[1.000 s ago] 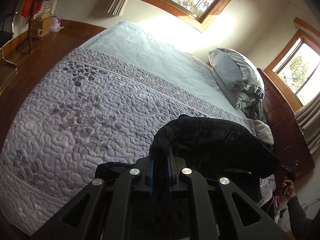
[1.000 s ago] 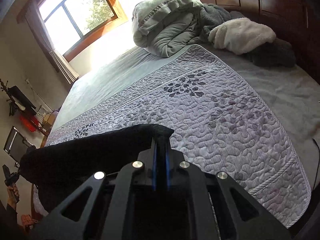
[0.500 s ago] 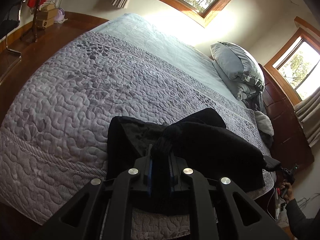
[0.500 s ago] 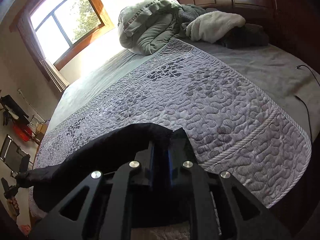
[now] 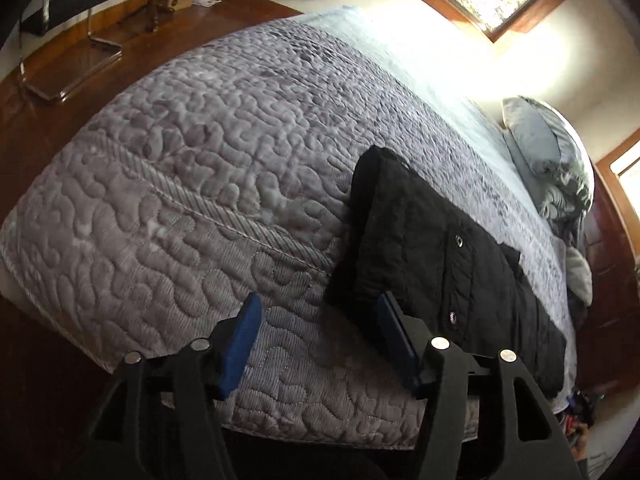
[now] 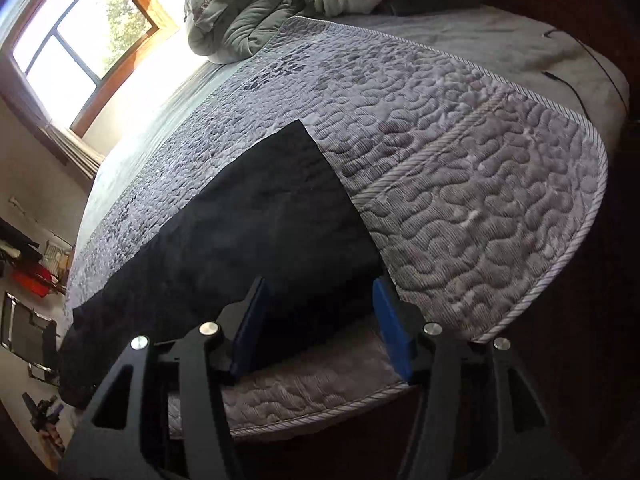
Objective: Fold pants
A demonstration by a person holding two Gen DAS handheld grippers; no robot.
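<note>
Black pants point(image 5: 448, 264) lie flat on the quilted grey bedspread point(image 5: 192, 184), along the near edge of the bed. In the left wrist view their long axis runs from frame centre toward the lower right; one short end sits at centre with a squared corner, and the far end drops out of sight at the lower right. In the right wrist view the pants point(image 6: 240, 232) stretch from the centre down to the lower left, and the straight right-hand end cuts diagonally across the quilt.

Left gripper point(image 5: 320, 344) sits low at the bottom of the frame, aimed up across the bed, jaws spread wide and holding nothing. Its right blue pad is just at the pants' near corner; contact unclear. Its left pad is over bare quilt.

Right gripper point(image 6: 320, 320) is also at the bottom, jaws spread wide and empty, with the pants' near edge showing between the pads.

Fabric is matte black and fairly smooth, with a seam or placket and two metal snaps point(image 5: 458, 241) visible in the left view.

Bunched grey bedding point(image 6: 240, 20) sits upper centre in the right view. A pillow point(image 5: 536, 144) is at the right of the left view.
</note>
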